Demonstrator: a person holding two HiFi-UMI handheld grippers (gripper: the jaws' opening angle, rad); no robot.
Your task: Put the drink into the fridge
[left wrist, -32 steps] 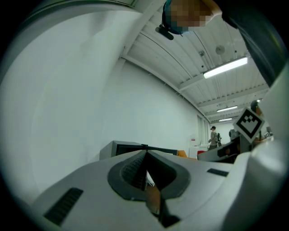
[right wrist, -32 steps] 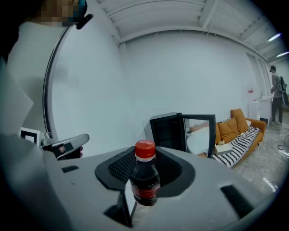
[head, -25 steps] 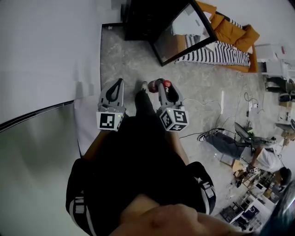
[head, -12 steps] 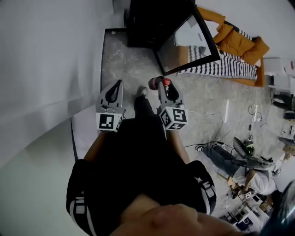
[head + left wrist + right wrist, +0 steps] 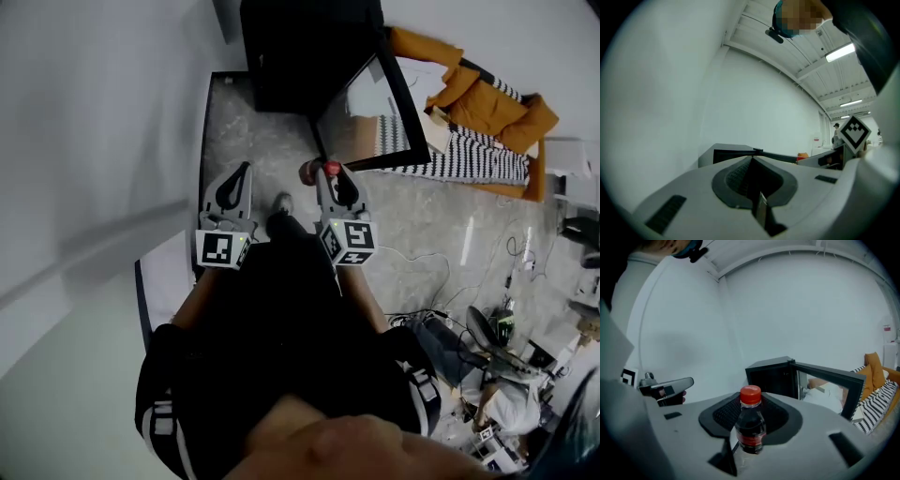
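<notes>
Two hand-held grippers are out in front of the person, but only one has work. The right hand-held gripper (image 5: 325,172) has its jaws clamped on the drink (image 5: 750,423), a small dark bottle with a red cap, standing upright between them. The left hand-held gripper (image 5: 244,171) has its jaws together on nothing.

The fridge (image 5: 309,47) is a low black box on the floor (image 5: 253,122). It is ahead and well apart from the bottle, with its glass door (image 5: 380,103) swung wide to the right.

To my eye this is the carry. Doing it well means holding the bottle upright and coming at the opening square rather than from the door side. It also means stooping low, since the fridge sits on the floor, and not loosening the grip until the base rests inside. The interior is too dark to see where there is room.
</notes>
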